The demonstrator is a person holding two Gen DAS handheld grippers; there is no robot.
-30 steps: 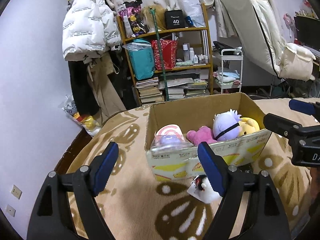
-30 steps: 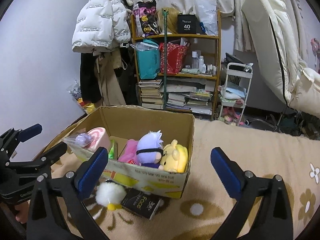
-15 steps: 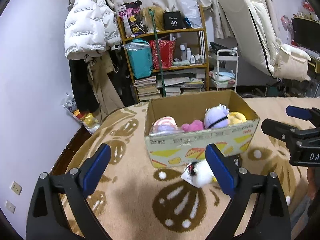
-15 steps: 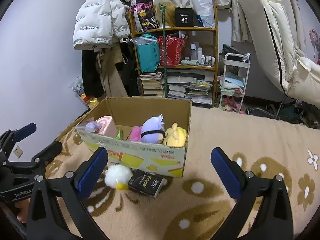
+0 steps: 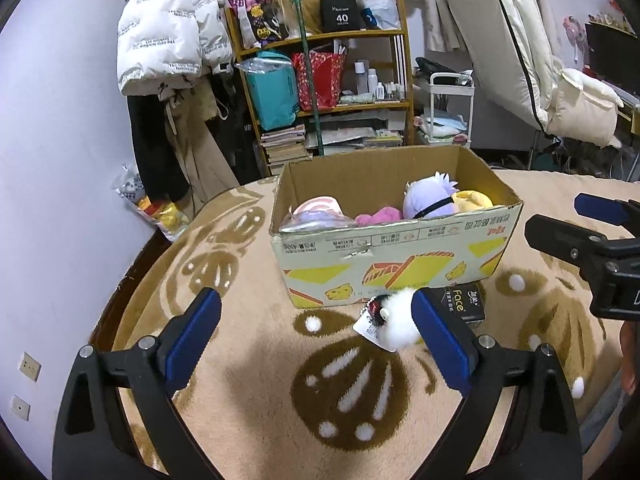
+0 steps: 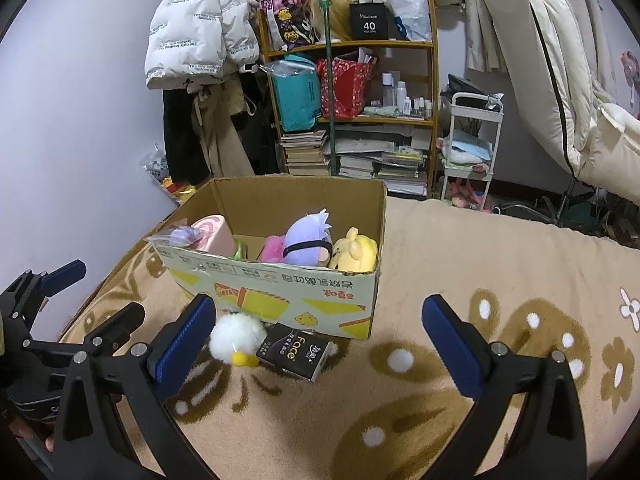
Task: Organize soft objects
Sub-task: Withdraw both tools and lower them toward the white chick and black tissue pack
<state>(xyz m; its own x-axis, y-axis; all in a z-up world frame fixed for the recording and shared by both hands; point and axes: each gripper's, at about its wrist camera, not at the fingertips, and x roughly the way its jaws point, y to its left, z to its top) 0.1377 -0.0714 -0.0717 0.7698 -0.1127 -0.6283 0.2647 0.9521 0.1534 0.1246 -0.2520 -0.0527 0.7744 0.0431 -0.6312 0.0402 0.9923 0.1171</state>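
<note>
"Face" is read on the black packet (image 6: 296, 351) beside the cardboard box (image 6: 280, 300); "40" on the black bag (image 6: 369, 22) atop the shelf (image 6: 352, 120); "450g" is printed on the box wall.

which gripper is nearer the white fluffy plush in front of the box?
Left, probably. The left gripper has the white plush against its right finger. The right gripper sees the plush beside its left finger, seemingly further ahead. Both are open.

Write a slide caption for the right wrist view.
Open right gripper faces a cardboard box of plush toys; white fluffy toy lies outside.
</note>
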